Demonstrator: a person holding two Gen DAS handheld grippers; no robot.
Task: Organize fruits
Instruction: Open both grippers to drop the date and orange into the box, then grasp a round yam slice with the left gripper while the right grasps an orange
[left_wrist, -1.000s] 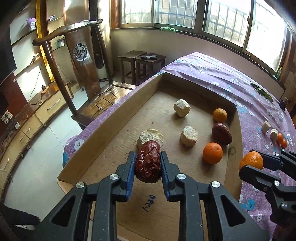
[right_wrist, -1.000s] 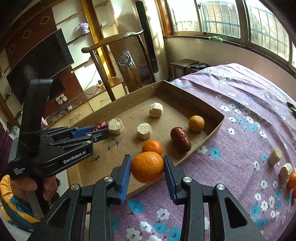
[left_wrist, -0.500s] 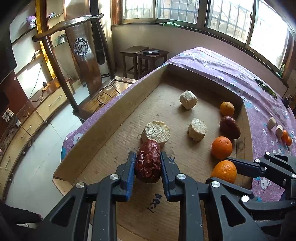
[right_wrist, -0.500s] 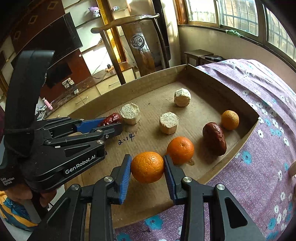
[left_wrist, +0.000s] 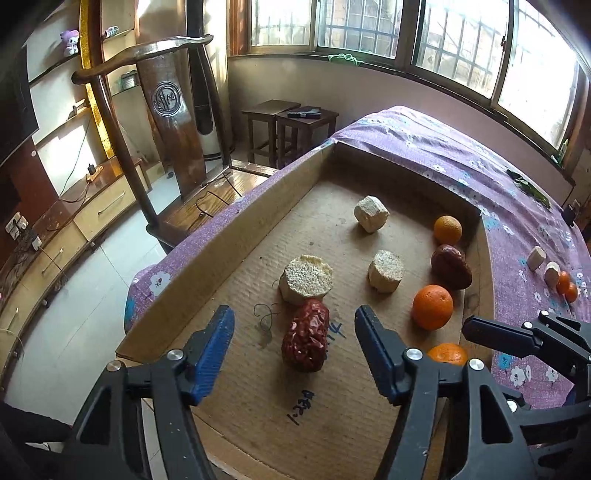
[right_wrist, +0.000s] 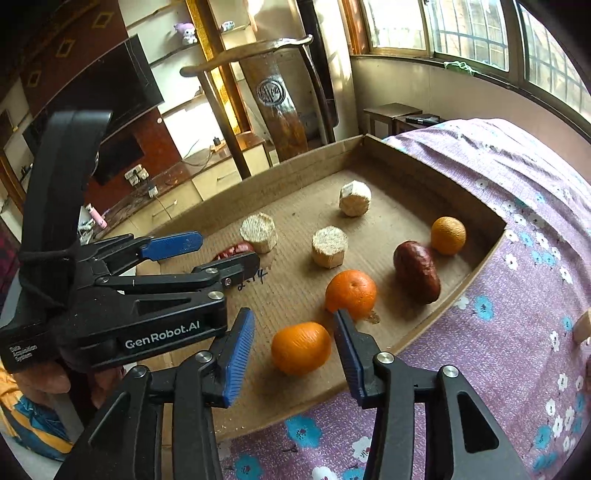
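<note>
a: where does the left claw stand?
b: its jaws have just been opening and now stand wide apart. the wrinkled red date lies on the floor of the cardboard tray between the blue pads, touching neither. its far end sits right against a pale round chunk.

a: and the right claw?
b: its jaws have just been opening too, less widely. the nearest orange rests on the tray floor between the pads, near the tray's front edge. there is a small gap on each side, so it is not clamped.

a: what else lies in the tray?
b: a second orange just behind the right claw, a smooth dark date beyond it, and a smaller orange near the far right corner. two more pale chunks sit in the middle and farther back.

a: anything outside the tray?
b: the tray rests on a purple flowered cloth. on that cloth, well to the right, are two pale pieces and two small oranges close together.
</note>
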